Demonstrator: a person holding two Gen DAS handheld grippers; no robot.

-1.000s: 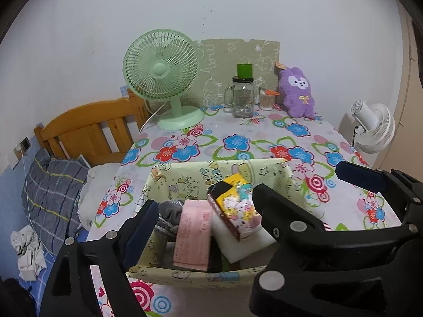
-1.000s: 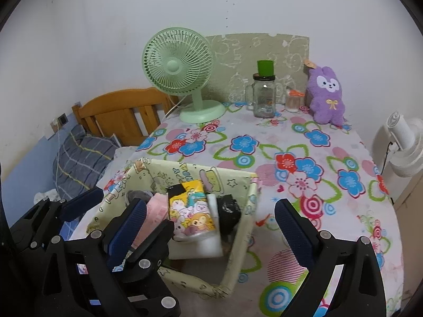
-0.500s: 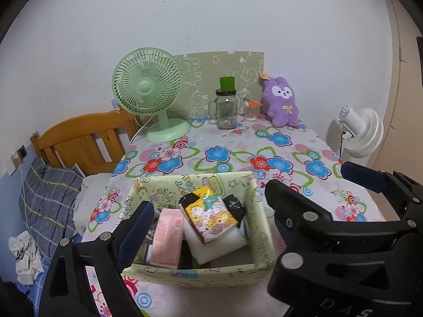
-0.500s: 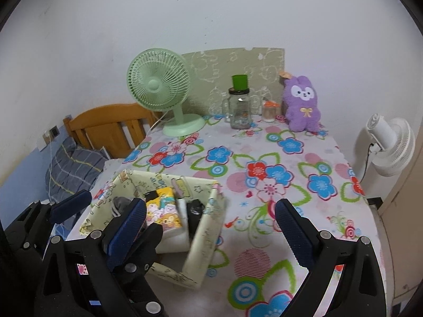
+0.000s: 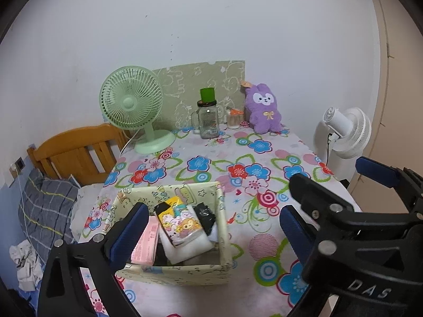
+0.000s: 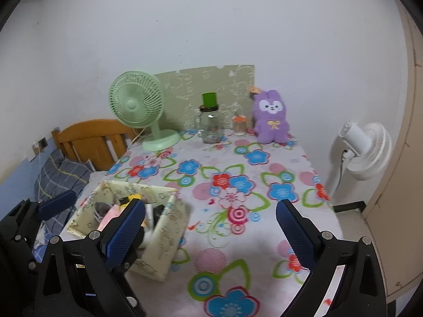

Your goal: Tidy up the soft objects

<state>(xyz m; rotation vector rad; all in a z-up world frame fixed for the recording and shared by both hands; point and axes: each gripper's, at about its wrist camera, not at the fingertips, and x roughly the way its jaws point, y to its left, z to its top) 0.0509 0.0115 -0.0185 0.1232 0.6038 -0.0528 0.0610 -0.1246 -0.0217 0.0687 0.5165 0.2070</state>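
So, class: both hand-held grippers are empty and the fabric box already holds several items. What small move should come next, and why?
Probably reach the right hand-held gripper toward the purple plush bunny at the far end of the table. It looks like the only soft thing outside the fabric box, and the right hand-held gripper's jaws stand wide with nothing between them. The left hand-held gripper is opening, also empty.

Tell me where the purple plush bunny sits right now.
The purple plush bunny sits upright at the table's far right corner in both wrist views, against the wall, just right of the small orange-lidded jar.
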